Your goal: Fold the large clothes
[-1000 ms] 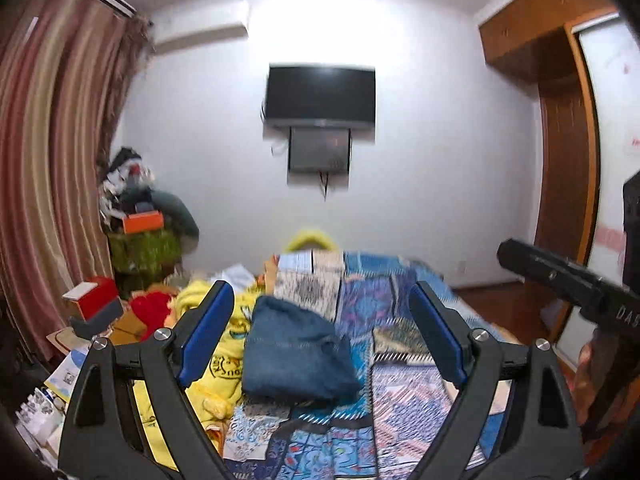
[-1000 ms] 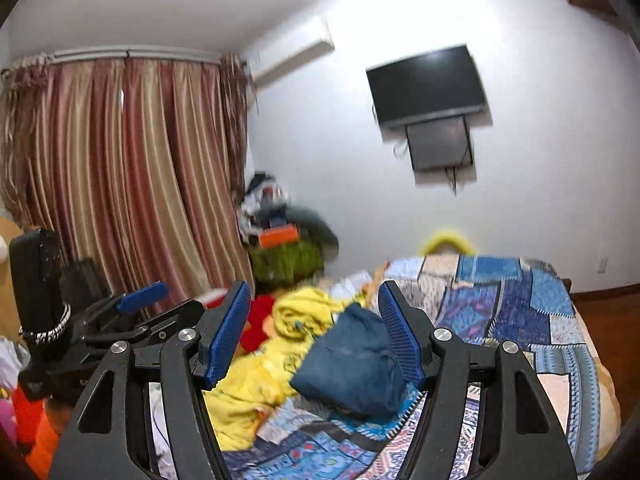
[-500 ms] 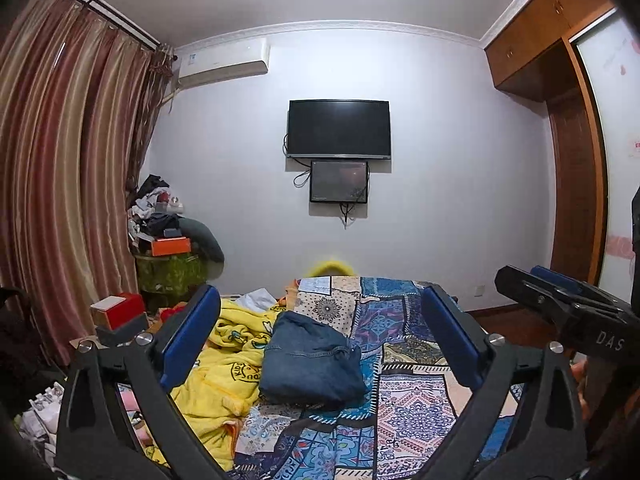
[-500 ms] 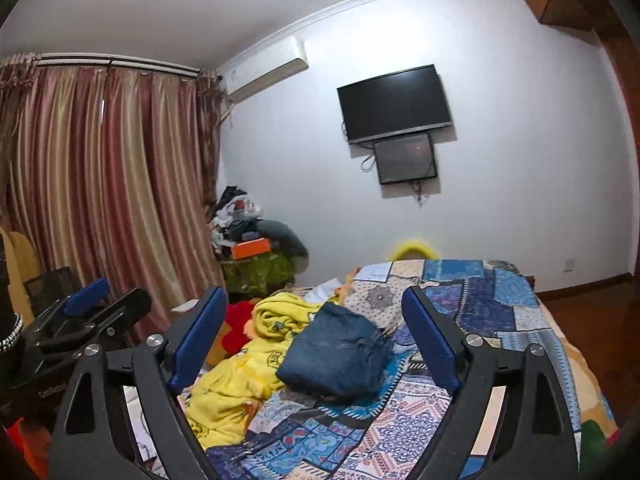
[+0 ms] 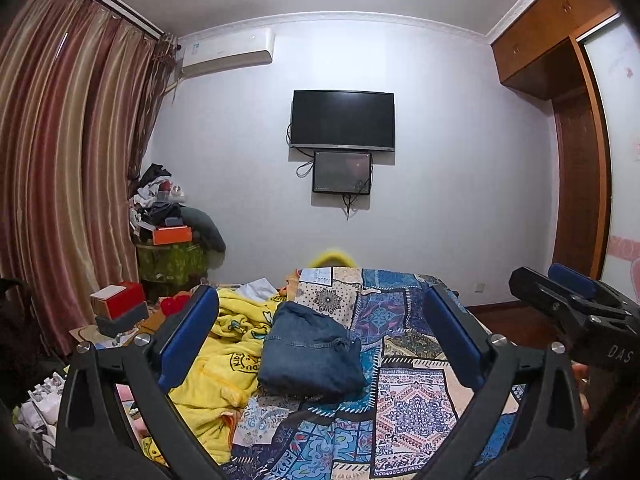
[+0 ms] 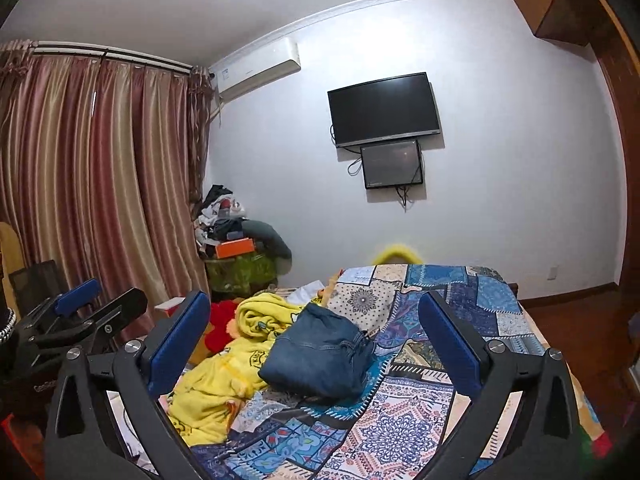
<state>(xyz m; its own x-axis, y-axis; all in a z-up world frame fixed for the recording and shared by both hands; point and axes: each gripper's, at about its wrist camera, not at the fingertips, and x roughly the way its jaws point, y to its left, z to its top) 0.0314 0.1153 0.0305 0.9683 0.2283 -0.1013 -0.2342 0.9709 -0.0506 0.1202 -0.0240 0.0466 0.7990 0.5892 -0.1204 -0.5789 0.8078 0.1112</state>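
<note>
The left gripper [image 5: 320,340] is spread wide and holds nothing; the right gripper [image 6: 314,346] is likewise spread wide and empty. Both are raised well above the bed and level with the far wall, with no contact with any fabric. In the left wrist view the right gripper also appears at 3 o'clock, apart from the left one. The folded blue jeans [image 5: 310,354] lie as a compact bundle on the patchwork bedspread [image 5: 416,404], just left of centre in both views; in the right wrist view they sit at [image 6: 320,358]. Judged from that bundle, one large garment is finished and released. At 8 o'clock of the jeans, touching their left edge, a yellow printed garment or blanket [image 5: 216,364] lies crumpled and unfolded. This item probably remains to be folded. A red plush or fabric item [image 6: 220,326] sits beyond it at 10 o'clock; whether it belongs to the task cannot be determined.
</note>
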